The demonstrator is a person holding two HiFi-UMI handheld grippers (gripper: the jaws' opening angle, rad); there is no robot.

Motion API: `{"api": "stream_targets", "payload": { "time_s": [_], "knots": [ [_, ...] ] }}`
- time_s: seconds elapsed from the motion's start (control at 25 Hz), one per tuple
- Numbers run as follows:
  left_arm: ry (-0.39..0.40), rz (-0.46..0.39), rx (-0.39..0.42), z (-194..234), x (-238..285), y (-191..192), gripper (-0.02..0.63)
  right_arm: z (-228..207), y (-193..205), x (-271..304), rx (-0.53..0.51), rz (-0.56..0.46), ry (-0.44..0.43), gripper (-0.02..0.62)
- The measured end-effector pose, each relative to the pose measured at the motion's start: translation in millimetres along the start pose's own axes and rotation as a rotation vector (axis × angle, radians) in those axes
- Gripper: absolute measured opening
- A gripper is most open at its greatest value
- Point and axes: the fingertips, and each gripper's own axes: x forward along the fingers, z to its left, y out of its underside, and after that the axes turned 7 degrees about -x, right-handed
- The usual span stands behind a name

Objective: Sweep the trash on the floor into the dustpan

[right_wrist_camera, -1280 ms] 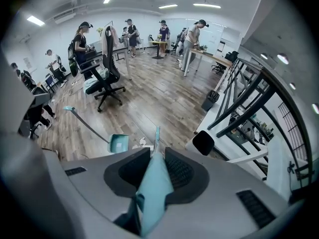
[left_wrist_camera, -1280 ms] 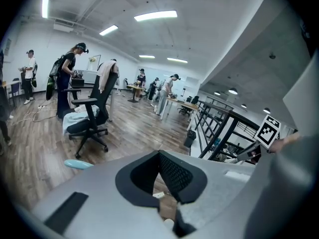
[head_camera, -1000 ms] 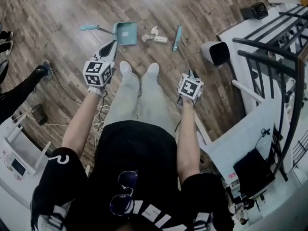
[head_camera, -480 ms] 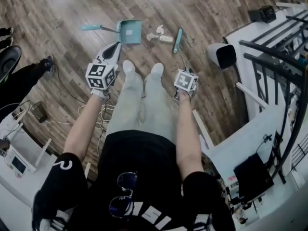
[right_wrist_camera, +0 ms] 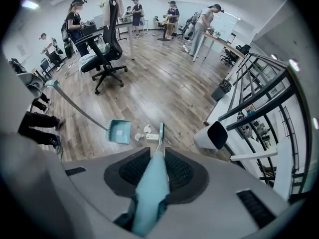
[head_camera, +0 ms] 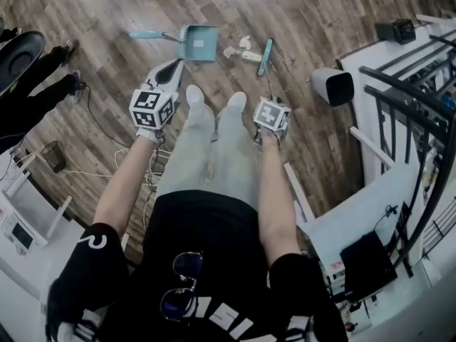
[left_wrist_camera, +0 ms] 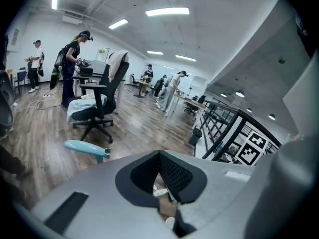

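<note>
Hands out in front, the person stands on the wood floor [head_camera: 92, 20] with a gripper in each. The right gripper [right_wrist_camera: 159, 153] is clamped on the teal handle of the broom [right_wrist_camera: 152, 188], which slants down and forward from the jaws. The left gripper [head_camera: 171, 66] hangs level with it on the other side of the legs. Its jaws are drawn together to a point at the tips, with only a thin slit behind them and nothing in it.

Just beyond the person's feet, the broom head rests on the boards. Touching its left side lies the trash [head_camera: 242, 50], a few pale scraps in a loose cluster. Just left of the scraps sits the teal dustpan [head_camera: 199, 43], its mouth turned toward them and none of them inside it. Its long handle runs off to the left and ends in a teal grip.

To the right of the broom stands a white bin [head_camera: 333, 85] with a dark opening, beside a black railing [right_wrist_camera: 259, 83].

Farther back, a black office chair [right_wrist_camera: 107, 49] stands on open floor. Several people are at desks along the far wall.
</note>
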Motion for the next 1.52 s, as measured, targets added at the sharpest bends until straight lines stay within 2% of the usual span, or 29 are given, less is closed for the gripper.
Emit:
{"api": "stream_targets", "payload": {
  "time_s": [0.36, 0.56, 0.68, 0.76, 0.84, 0.96, 1.12, 1.28, 1.44, 1.52],
  "knots": [
    [0.005, 0.005, -0.001, 28, -14, -3, -0.002, 54, -15, -5, 0.006, 0.02, -0.04, 0.084],
    [-0.006, -0.004, -0.011, 47, -25, -7, -0.002, 90, -43, -9, -0.027, -0.086, -0.072, 0.084],
    [-0.013, -0.012, -0.017, 56, -33, -10, -0.002, 98, -35, -15, -0.041, -0.028, -0.048, 0.084],
    [-0.019, -0.016, -0.021, 64, -38, -13, -0.002, 109, -38, -18, -0.046, -0.028, -0.051, 0.084],
    [-0.026, -0.02, -0.026, 72, -42, -14, -0.002, 127, -39, -20, -0.03, -0.016, -0.088, 0.084],
    [-0.037, -0.028, -0.034, 81, -46, -16, -0.002, 164, -37, -22, 0.011, 0.011, -0.204, 0.084],
    [-0.052, -0.04, -0.048, 89, -54, -17, -0.002, 172, -48, -28, -0.052, -0.018, -0.168, 0.084],
    [-0.064, -0.051, -0.064, 98, -61, -18, -0.002, 205, -56, -36, -0.047, -0.029, -0.257, 0.084],
    [-0.08, -0.057, -0.079, 106, -64, -17, -0.002, 218, -68, -43, -0.083, -0.052, -0.278, 0.084],
    [-0.086, -0.06, -0.084, 108, -65, -18, -0.002, 218, -73, -45, -0.066, -0.065, -0.293, 0.084]
  ]
}}
